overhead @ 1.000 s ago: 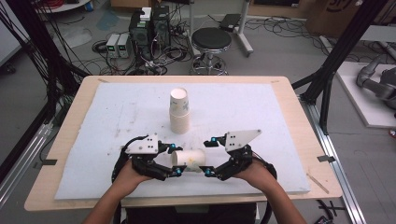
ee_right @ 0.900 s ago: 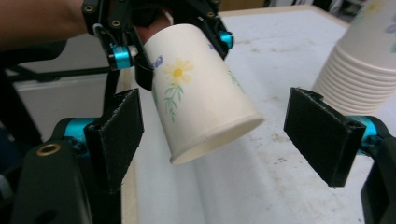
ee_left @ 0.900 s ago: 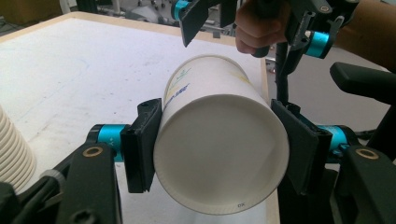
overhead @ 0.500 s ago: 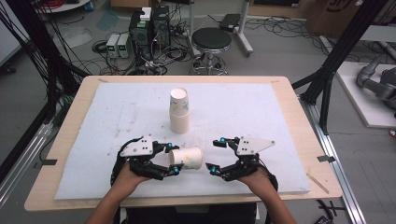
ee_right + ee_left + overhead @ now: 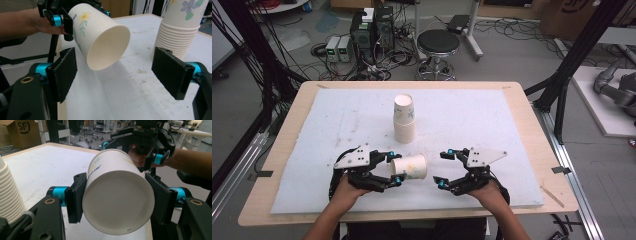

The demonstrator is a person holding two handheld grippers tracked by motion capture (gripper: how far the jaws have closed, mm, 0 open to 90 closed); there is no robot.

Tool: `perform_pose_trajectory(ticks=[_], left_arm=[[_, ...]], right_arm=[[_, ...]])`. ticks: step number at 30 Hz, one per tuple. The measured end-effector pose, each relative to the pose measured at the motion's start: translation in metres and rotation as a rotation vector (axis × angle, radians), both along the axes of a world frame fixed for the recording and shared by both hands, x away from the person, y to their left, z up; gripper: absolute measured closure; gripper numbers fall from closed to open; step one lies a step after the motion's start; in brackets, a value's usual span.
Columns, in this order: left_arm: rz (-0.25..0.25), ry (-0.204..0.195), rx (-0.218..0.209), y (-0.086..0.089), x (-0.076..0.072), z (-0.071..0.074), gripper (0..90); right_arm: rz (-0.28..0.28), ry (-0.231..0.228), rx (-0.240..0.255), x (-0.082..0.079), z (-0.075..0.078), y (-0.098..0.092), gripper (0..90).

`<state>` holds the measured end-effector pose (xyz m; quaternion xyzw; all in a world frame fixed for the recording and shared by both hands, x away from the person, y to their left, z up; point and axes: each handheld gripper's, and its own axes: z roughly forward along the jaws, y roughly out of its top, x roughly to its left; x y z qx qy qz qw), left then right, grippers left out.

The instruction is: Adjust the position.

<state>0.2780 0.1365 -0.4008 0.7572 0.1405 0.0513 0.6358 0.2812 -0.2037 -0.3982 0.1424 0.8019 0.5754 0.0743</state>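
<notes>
Two grippers are working low centre: left gripper (image 5: 396, 169) is clasping a flowered paper cup (image 5: 410, 166) sideways; right gripper (image 5: 443, 169) is gaping empty.

The room is evenly and fairly brightly lit from overhead; I see no hard glare anywhere in the high view, though that picture is soft and a little grainy, with fine detail lost in the floor clutter beyond the table (image 5: 282, 125); my hands throw only faint, diffuse shadows on the white mat (image 5: 492, 115). In my left gripper view the paper cup (image 5: 117, 195) is sharp, its base slightly shaded, while the background blurs and bends at the edges; in my right gripper view the cup's mouth (image 5: 107, 48) is dim inside and casts a soft shadow on the mat; the nearby black pads (image 5: 63, 72) look slightly blurred.
</notes>
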Motion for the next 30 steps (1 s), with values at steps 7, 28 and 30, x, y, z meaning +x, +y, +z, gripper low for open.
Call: perform_pose_trajectory(ticks=[7, 28, 30], left_arm=[[-0.029, -0.008, -0.031, 0.0, -0.001, 0.001, 36.9], [-0.108, -0.028, -0.055, -0.01, -0.007, 0.005, 37.0], [-0.117, -0.027, -0.057, -0.011, -0.007, 0.005, 37.0]], right_arm=[[0.035, 0.012, 0.012, 0.0, -0.002, 0.003, 21.2], [0.134, 0.027, 0.016, -0.002, -0.006, 0.018, 21.6], [0.139, 0.034, 0.019, -0.002, -0.005, 0.018, 21.8]])
